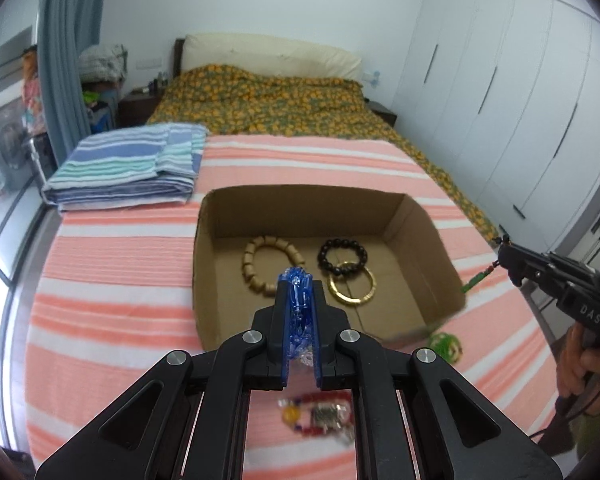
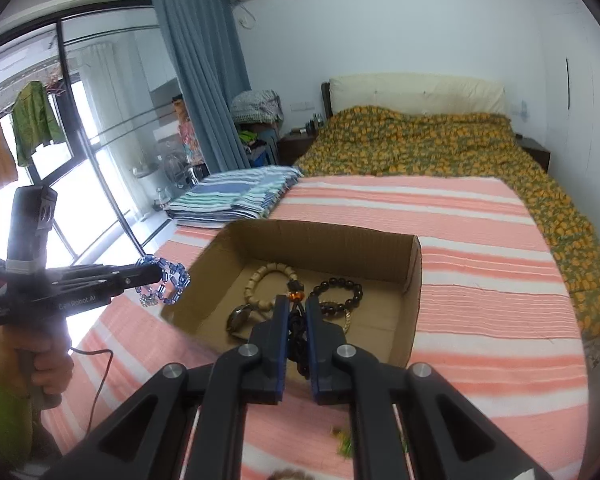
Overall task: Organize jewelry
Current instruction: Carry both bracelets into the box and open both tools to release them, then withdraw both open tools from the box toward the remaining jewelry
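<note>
- Nearest the left wrist camera, the left gripper has its jaws clamped on a blue crystal bracelet, which stands on edge between the pads and pokes out past the tips.
- From the right wrist view, the same blue crystal bracelet hangs as a loop off the tip of the left gripper, to the left of the box and above the bedspread.
- The right gripper is pinched narrow on a dark cord with an orange bead at the fingertips.
- In the left wrist view the right gripper comes in from the right, and a green pendant dangles from its tip just beside the right wall of the box.
- A hand holds the right gripper's handle; another hand holds the left one.
- An open cardboard box sits on a pink and white striped bedspread, in the middle of the scene.
- Inside the box lie a tan wooden bead bracelet on the left, a dark bead bracelet on the right, and a gold bangle touching the dark one on its near side.
- A green woven ball rests on the bedspread near the box's near right corner.
- A blurred cluster of red and yellow beads lies on the bedspread near, under the left gripper.
- Folded blue striped towels lie far left.
</note>
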Demonstrator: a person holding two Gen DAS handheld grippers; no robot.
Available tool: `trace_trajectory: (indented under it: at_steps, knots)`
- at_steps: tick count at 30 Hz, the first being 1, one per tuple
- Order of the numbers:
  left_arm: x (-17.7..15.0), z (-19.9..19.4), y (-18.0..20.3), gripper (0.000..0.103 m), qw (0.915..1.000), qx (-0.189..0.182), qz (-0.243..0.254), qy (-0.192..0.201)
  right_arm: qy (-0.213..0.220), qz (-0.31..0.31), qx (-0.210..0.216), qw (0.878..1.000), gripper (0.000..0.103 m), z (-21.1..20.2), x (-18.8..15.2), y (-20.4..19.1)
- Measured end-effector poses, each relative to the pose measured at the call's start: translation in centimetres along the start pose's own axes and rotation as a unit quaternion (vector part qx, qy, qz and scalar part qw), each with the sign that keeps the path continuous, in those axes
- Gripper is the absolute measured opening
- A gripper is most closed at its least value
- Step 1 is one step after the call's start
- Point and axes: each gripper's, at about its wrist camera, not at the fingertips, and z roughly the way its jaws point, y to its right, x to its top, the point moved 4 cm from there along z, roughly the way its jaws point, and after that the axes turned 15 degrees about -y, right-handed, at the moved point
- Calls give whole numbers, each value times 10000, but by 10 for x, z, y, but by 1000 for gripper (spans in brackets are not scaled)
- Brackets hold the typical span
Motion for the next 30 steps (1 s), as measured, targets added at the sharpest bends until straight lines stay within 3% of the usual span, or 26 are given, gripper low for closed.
trace_trajectory:
  at_steps: [7, 11, 12, 13, 14, 15, 16, 19, 23, 30]
  knots:
    - [12, 57, -16, 7, 9984, 242, -82, -509, -729, 224, 85, 9971, 9, 66, 2, 26]
    - [9, 80, -23, 8, 9963, 458, -99, -720, -1027, 244, 33, 9944, 19, 87, -5, 31]
    - [7, 82, -24, 13, 9958, 532, -130, -730, -1046, 264, 4, 9942, 33, 89, -7, 32]
    - [6, 81, -24, 27, 9958, 548, -147, -720, -1014, 282, -24, 9944, 42, 86, -9, 33]
    - [4, 78, -24, 37, 9961, 540, -171, -677, -934, 292, -69, 9952, 43, 82, -11, 33]
    - [2, 72, -24, 60, 9965, 545, -208, -590, -853, 287, -115, 9959, 43, 76, -12, 32]
    - [1, 65, -24, 75, 9968, 581, -233, -491, -802, 274, -142, 9963, 43, 69, -13, 31]
    - [-9, 41, -18, 83, 9970, 723, -155, -226, -440, 221, -313, 9983, 45, 34, -19, 25]
    - [-48, 6, -3, 90, 9966, 826, 14, 5, 54, 174, -546, 9983, 49, -13, -40, 16]
    - [-139, -8, 25, 93, 9964, 850, 74, -13, 271, 272, -1161, 9925, 49, -50, -126, 1]
